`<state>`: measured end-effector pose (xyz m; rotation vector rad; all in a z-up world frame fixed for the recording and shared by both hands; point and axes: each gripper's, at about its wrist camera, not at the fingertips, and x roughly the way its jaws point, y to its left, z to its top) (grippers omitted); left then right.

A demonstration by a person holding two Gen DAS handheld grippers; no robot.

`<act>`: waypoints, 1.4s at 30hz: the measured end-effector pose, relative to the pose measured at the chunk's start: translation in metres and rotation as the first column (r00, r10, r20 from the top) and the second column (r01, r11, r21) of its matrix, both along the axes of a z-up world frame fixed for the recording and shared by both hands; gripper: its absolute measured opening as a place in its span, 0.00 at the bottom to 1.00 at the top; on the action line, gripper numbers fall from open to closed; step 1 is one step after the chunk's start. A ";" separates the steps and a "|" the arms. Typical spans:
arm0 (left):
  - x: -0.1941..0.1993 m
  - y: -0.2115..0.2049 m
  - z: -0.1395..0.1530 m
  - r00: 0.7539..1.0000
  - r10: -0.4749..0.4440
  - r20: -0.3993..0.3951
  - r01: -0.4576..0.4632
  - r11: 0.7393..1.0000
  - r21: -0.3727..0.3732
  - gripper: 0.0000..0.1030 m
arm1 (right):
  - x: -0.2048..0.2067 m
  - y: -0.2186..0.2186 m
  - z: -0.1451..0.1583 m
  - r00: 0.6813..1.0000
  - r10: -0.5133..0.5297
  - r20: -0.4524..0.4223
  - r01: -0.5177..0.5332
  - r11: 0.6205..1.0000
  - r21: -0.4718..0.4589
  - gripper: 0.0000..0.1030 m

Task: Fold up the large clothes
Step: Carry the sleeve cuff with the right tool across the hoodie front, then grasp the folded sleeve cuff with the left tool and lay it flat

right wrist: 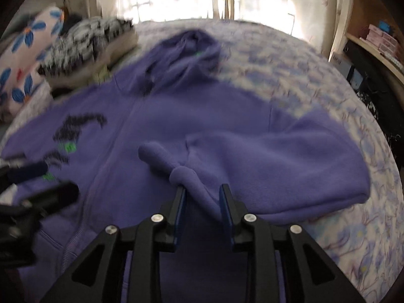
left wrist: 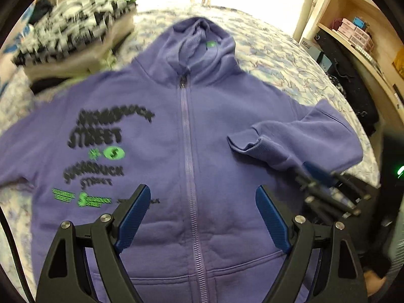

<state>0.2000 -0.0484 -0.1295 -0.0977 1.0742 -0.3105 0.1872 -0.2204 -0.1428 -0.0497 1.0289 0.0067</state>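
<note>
Purple zip hoodie [left wrist: 192, 151] lies face up on the bed [left wrist: 290, 58], zipper shut, hood at the far end toward the window, hem at the near edge. Printed lettering sits on its left chest panel. The right sleeve [left wrist: 290, 146] is already folded in across the right chest, cuff pointing toward the zipper; the left sleeve is spread out to the left, unfolded. Judgement: the sleeve-in step is done on one side only, so the fold is at an early stage.

Right tongs [right wrist: 203, 197] stand just near of the folded sleeve, jaws narrowly apart. A ridge of the sleeve fabric runs into the gap between them, but the view is blurred and I cannot tell whether the pads press on it.

Left tongs [left wrist: 202, 207] hover over the lower front of the hoodie, straddling the zipper line, jaws wide apart and holding nothing. Placement reads as ready to go to the left sleeve next, though that is only a guess.

Outward: a stack of folded clothes [left wrist: 73, 35] with a black-and-white patterned piece on top rests at the far left of the bed, presumably finished items. A flowered pillow [right wrist: 25, 58] lies beyond it. Wooden shelves [left wrist: 353, 25] stand at the right.
</note>
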 end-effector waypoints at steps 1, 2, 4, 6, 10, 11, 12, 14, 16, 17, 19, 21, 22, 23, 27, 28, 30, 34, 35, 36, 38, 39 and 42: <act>0.001 0.001 -0.004 1.000 -0.004 -0.016 0.003 1.000 -0.025 0.82 | -0.001 -0.001 -0.001 1.000 -0.002 -0.008 0.002 1.000 0.007 0.34; 0.003 0.002 -0.008 0.999 -0.007 -0.035 0.005 0.999 -0.053 0.82 | -0.004 -0.003 -0.001 1.000 -0.008 -0.015 0.008 1.000 0.027 0.40; 0.009 0.004 -0.015 0.997 -0.016 -0.076 0.006 0.992 -0.123 0.82 | -0.009 -0.009 0.005 1.000 -0.014 -0.013 0.015 0.998 0.063 0.46; 0.012 0.002 -0.019 0.995 -0.032 -0.098 0.014 0.983 -0.181 0.82 | -0.014 -0.014 0.010 1.000 -0.024 -0.014 0.025 0.996 0.090 0.47; 0.018 -0.014 -0.024 0.991 -0.077 -0.113 0.049 0.972 -0.228 0.82 | -0.028 -0.024 0.021 0.999 -0.047 -0.009 0.048 0.988 0.148 0.47; 0.019 -0.019 -0.026 0.988 -0.092 -0.122 0.060 0.967 -0.246 0.82 | -0.031 -0.026 0.024 0.999 -0.054 -0.002 0.054 0.986 0.155 0.47; 0.021 -0.025 -0.029 0.984 -0.112 -0.138 0.071 0.959 -0.273 0.82 | -0.036 -0.029 0.028 0.998 -0.061 0.009 0.059 0.985 0.161 0.47; 0.025 -0.035 -0.034 0.973 -0.149 -0.175 0.080 0.934 -0.349 0.82 | -0.043 -0.033 0.034 0.997 -0.076 0.033 0.070 0.984 0.166 0.47; 0.028 -0.043 -0.037 0.967 -0.158 -0.199 0.066 0.911 -0.406 0.82 | -0.050 -0.037 0.039 0.994 -0.092 0.051 0.083 0.982 0.169 0.47; 0.032 -0.047 -0.040 0.964 -0.156 -0.214 0.050 0.901 -0.431 0.82 | -0.053 -0.040 0.042 0.993 -0.102 0.061 0.090 0.981 0.172 0.47; 0.040 -0.054 -0.045 0.957 -0.151 -0.248 0.018 0.883 -0.469 0.81 | -0.059 -0.044 0.045 0.991 -0.113 0.072 0.099 0.980 0.171 0.47; 0.047 -0.064 -0.051 0.953 -0.149 -0.264 0.003 0.875 -0.484 0.68 | -0.063 -0.049 0.046 0.990 -0.123 0.073 0.110 0.980 0.168 0.47; 0.051 -0.070 -0.053 0.949 -0.155 -0.273 0.004 0.875 -0.484 0.53 | -0.064 -0.051 0.046 0.989 -0.127 0.072 0.114 0.979 0.167 0.47; 0.054 -0.076 -0.056 0.945 -0.158 -0.286 0.006 0.883 -0.469 0.45 | -0.066 -0.054 0.045 0.989 -0.133 0.070 0.120 0.979 0.164 0.47; 0.061 -0.094 -0.052 0.951 -0.145 -0.274 0.036 0.930 -0.366 0.08 | -0.071 -0.061 0.043 0.987 -0.148 0.064 0.136 0.977 0.162 0.47; 0.060 -0.097 -0.044 0.960 -0.145 -0.240 0.056 0.938 -0.341 0.07 | -0.073 -0.063 0.043 0.986 -0.153 0.064 0.141 0.977 0.160 0.47; 0.056 -0.102 -0.016 0.981 -0.149 -0.123 0.116 0.962 -0.246 0.07 | -0.077 -0.067 0.045 0.984 -0.160 0.073 0.147 0.977 0.157 0.47; 0.055 -0.091 0.049 0.985 -0.137 0.108 0.147 0.985 -0.095 0.07 | -0.081 -0.072 0.047 0.982 -0.172 0.083 0.158 0.975 0.154 0.47; 0.058 -0.082 0.064 0.979 -0.133 0.153 0.145 0.987 -0.074 0.07 | -0.082 -0.072 0.047 0.981 -0.172 0.084 0.158 0.975 0.155 0.47; 0.061 -0.074 0.074 0.975 -0.126 0.180 0.139 0.988 -0.061 0.07 | -0.082 -0.072 0.046 0.981 -0.173 0.084 0.159 0.975 0.155 0.47; 0.067 -0.051 0.090 0.969 -0.104 0.224 0.113 0.993 -0.029 0.07 | -0.082 -0.072 0.043 0.982 -0.171 0.076 0.158 0.975 0.154 0.47; 0.072 -0.039 0.094 0.967 -0.089 0.239 0.093 0.996 -0.005 0.07 | -0.081 -0.071 0.041 0.983 -0.168 0.071 0.156 0.976 0.151 0.47; 0.086 -0.007 0.076 0.979 -0.047 0.196 0.041 0.999 0.033 0.14 | -0.078 -0.069 0.033 0.986 -0.161 0.046 0.153 0.978 0.141 0.47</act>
